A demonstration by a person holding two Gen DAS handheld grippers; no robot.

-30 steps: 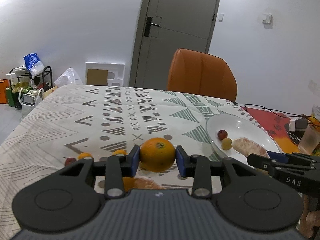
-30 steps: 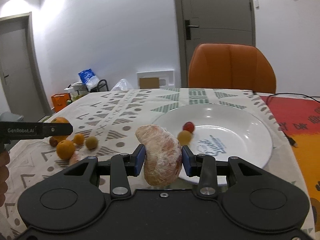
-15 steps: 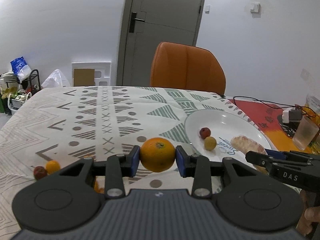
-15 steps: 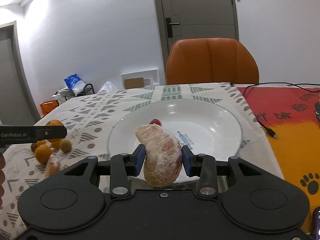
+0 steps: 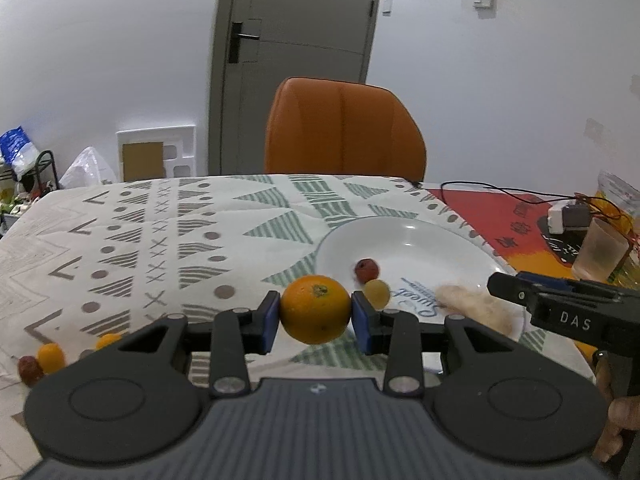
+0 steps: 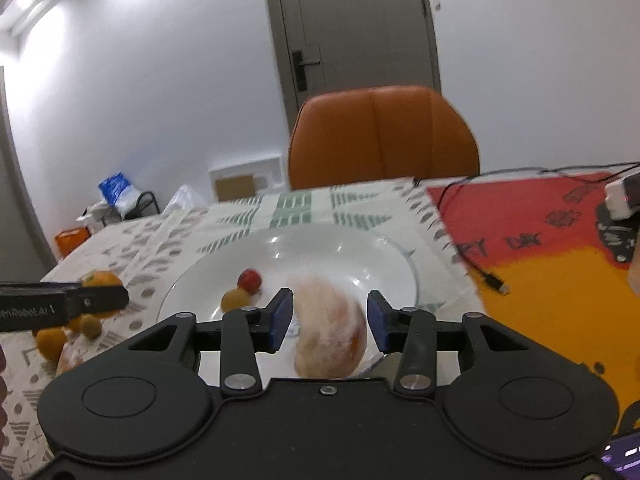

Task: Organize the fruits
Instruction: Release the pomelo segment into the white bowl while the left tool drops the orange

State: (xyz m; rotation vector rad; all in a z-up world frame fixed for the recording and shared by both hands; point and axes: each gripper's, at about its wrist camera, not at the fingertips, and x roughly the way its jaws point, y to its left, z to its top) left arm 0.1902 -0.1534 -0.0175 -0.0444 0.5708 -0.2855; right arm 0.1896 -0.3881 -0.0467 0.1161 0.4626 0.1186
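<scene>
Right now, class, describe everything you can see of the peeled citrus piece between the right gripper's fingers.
The peeled citrus piece is a curved, pale pink-orange chunk covered in white pith, soft-looking and blurred. It sits over the near rim of the white plate, between the right gripper fingers, whose jaws have just been opening; gaps show on both sides. Whether it rests on the plate is unclear.

Black claws [image 5: 315, 318] [image 6: 328, 320] with blue pads, silver screws, white "DAS" lettering.
</scene>
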